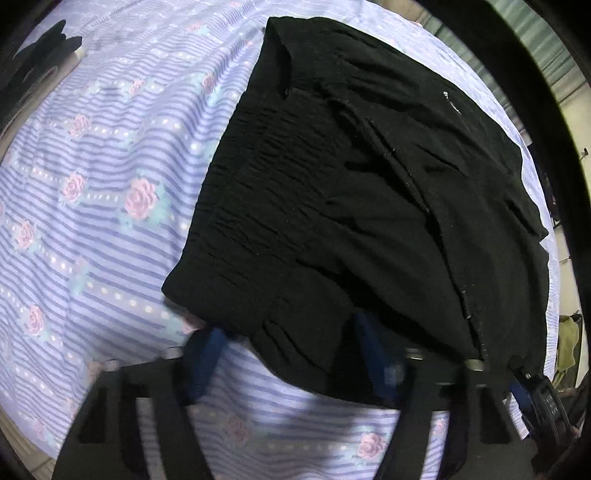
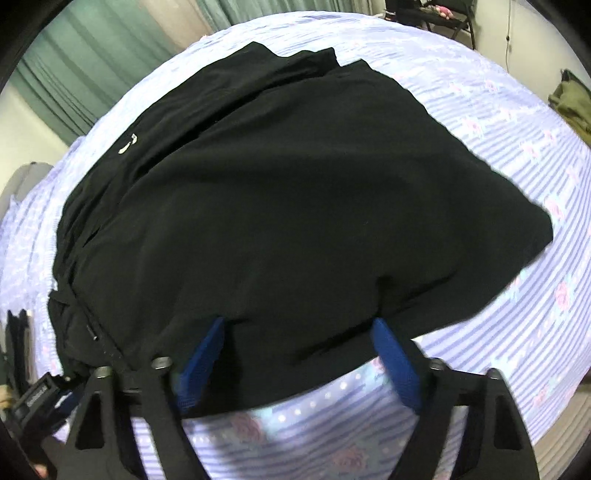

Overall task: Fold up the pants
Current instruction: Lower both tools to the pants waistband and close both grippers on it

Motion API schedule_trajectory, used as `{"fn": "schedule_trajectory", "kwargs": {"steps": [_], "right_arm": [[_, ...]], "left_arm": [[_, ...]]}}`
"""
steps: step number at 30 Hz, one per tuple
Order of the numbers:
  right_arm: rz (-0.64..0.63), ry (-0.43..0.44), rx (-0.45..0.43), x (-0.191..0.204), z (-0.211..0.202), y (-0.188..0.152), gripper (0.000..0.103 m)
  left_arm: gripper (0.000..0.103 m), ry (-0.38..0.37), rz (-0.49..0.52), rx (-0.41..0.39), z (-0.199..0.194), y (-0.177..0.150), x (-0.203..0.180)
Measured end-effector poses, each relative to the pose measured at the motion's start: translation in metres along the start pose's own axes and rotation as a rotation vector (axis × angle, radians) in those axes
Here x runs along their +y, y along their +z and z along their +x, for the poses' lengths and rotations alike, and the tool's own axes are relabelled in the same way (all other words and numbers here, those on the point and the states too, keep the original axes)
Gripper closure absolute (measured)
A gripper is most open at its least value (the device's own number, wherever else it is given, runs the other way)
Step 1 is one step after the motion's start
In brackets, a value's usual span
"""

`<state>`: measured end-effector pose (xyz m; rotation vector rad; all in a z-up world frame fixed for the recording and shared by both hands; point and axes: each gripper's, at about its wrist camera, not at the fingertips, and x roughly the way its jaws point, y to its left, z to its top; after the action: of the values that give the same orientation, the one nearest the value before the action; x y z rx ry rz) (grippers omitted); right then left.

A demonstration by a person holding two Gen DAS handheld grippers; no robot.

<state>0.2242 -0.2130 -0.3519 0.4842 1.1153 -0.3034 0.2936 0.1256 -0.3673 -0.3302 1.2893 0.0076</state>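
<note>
Black pants [image 1: 351, 184] lie folded in layers on a lilac striped bedsheet with pink roses [image 1: 92, 221]. The gathered waistband faces left in the left wrist view. My left gripper [image 1: 291, 354] is open, its blue fingers [image 1: 207, 365] standing apart at the near edge of the pants, with cloth draped between them. In the right wrist view the pants [image 2: 295, 203] fill the middle. My right gripper [image 2: 299, 354] is open too, its blue fingers [image 2: 399, 362] on either side of the near cloth edge. The other gripper's body shows at the lower left [image 2: 37, 398].
The bed [image 2: 498, 166] reaches to the right and front. Green curtains [image 2: 74, 74] hang behind it. A chair [image 2: 443, 18] and an olive garment [image 2: 572, 99] stand at the back right. A dark object [image 1: 48, 44] lies at the bed's far left.
</note>
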Motion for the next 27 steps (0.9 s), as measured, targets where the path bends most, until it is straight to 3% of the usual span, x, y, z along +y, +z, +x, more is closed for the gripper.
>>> {"fn": "schedule_trajectory", "kwargs": {"steps": [1, 3, 4, 6, 11, 13, 14, 15, 16, 23, 27], "right_arm": [[0.001, -0.014, -0.006, 0.001, -0.002, 0.003, 0.046], [0.007, -0.032, -0.014, 0.002, -0.006, 0.008, 0.086], [0.002, -0.035, -0.018, 0.005, -0.01, 0.01, 0.093], [-0.008, -0.033, -0.044, 0.012, -0.022, 0.017, 0.095], [-0.009, -0.047, -0.124, 0.026, -0.063, 0.025, 0.096], [0.039, -0.047, -0.132, 0.02, -0.075, 0.019, 0.092], [0.054, -0.051, -0.129, 0.011, -0.078, 0.016, 0.07], [0.075, -0.057, -0.121, 0.003, -0.078, 0.009, 0.041], [0.105, -0.067, -0.114, -0.004, -0.075, 0.001, 0.034], [0.243, 0.003, -0.034, -0.03, -0.034, -0.024, 0.033], [0.262, -0.013, -0.004, -0.034, -0.008, -0.02, 0.035]], "left_arm": [[0.059, 0.001, -0.002, -0.001, -0.003, 0.002, 0.001], [0.075, -0.019, 0.003, 0.002, -0.012, 0.004, 0.003], [0.079, -0.029, 0.016, -0.002, -0.017, 0.005, 0.003], [0.086, -0.059, 0.054, -0.016, -0.033, 0.004, -0.002], [0.086, -0.101, 0.106, -0.074, -0.073, 0.017, -0.01], [0.086, -0.099, 0.129, -0.096, -0.081, 0.021, -0.013], [0.087, -0.091, 0.146, -0.106, -0.082, 0.024, -0.015], [0.087, -0.088, 0.16, -0.114, -0.083, 0.027, -0.016], [0.087, -0.079, 0.176, -0.121, -0.081, 0.029, -0.019], [0.087, -0.042, 0.237, -0.147, -0.075, 0.025, -0.037], [0.087, -0.031, 0.246, -0.143, -0.071, 0.019, -0.043]]}}
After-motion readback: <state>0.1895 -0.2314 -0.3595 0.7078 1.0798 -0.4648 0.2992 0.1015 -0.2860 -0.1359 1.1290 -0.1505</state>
